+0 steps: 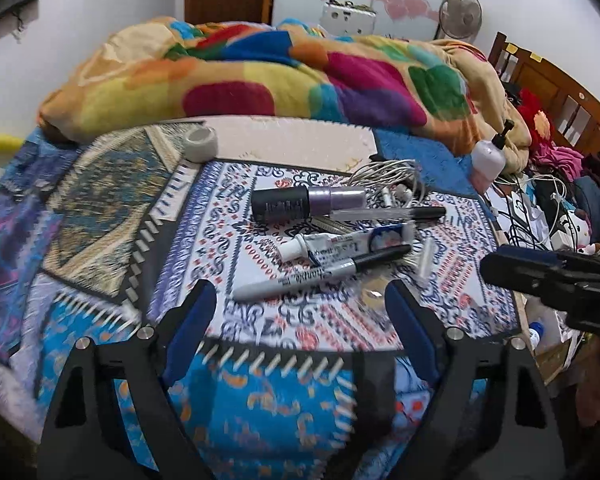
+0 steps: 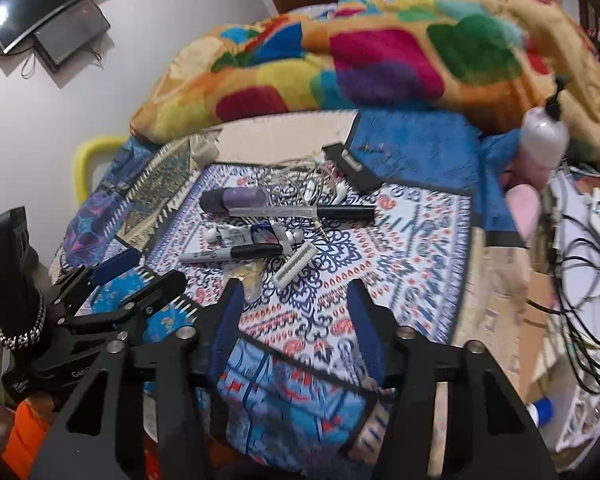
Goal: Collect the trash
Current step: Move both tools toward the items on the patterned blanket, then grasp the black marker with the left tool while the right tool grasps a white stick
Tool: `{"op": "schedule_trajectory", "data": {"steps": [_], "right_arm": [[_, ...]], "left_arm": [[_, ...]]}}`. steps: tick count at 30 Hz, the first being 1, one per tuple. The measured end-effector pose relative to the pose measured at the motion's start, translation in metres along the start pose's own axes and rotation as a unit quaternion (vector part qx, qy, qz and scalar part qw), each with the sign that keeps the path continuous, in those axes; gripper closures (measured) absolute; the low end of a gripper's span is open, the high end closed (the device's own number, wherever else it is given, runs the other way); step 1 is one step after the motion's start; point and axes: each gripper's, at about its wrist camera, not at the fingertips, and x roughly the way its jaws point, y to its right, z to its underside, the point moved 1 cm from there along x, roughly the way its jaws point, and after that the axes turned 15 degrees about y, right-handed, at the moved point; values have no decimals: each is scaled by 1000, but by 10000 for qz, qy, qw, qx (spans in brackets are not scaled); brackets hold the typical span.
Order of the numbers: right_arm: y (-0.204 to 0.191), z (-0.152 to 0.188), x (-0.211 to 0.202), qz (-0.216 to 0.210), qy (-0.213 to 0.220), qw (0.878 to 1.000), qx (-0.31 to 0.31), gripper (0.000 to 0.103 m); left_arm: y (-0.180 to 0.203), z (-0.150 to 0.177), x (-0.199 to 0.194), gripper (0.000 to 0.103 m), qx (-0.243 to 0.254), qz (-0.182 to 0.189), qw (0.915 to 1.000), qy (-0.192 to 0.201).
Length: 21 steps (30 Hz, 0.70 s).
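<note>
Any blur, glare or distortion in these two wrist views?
Left wrist view: smear at the left edge, Sharpie marker lettering readable, fisheye bends the bed. Right wrist view: softer overall, pump bottle and cables streaked, glare on the wall-mounted screen.

Clear crumpled plastic wrapper [image 2: 255,280] flat on the patterned patchwork cloth [image 2: 400,240], just beside a Sharpie marker [image 2: 230,254]

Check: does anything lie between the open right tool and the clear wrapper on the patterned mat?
Nothing visible does. The right tool is open above bare mat, with the wrapper just ahead of its left finger; the razor cap lies beside it.
</note>
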Motion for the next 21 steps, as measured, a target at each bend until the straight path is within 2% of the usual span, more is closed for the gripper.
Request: {"op": "schedule_trajectory", "data": {"steps": [3, 8, 11, 15, 17, 19, 21], "right_arm": [[3, 1, 20, -94, -146, 9998, 78, 65], [1, 7, 42, -148, -319, 9994, 37, 76], [-1, 7, 44, -87, -273, 9996, -75, 87], [0, 4, 41, 36, -152, 9997, -190, 89], [3, 5, 38, 109, -121, 9996, -250, 89], [7, 6, 33, 178, -114, 9994, -259, 89], [11, 7, 29, 235, -134, 9993, -260, 89]], "left_arm": [[-5, 0, 17, 18, -29, 386, 9992, -34], [-5, 0, 35, 18, 88, 629, 9979, -140], [-5, 2, 44, 19, 132, 711, 9971, -246], [0, 7, 43, 31, 343, 608, 9973, -228], [0, 9, 39, 42, 346, 597, 9973, -235], [-2, 10, 34, 60, 277, 666, 9969, -299], [-3, 13, 28, 69, 217, 685, 9968, -359]]}}
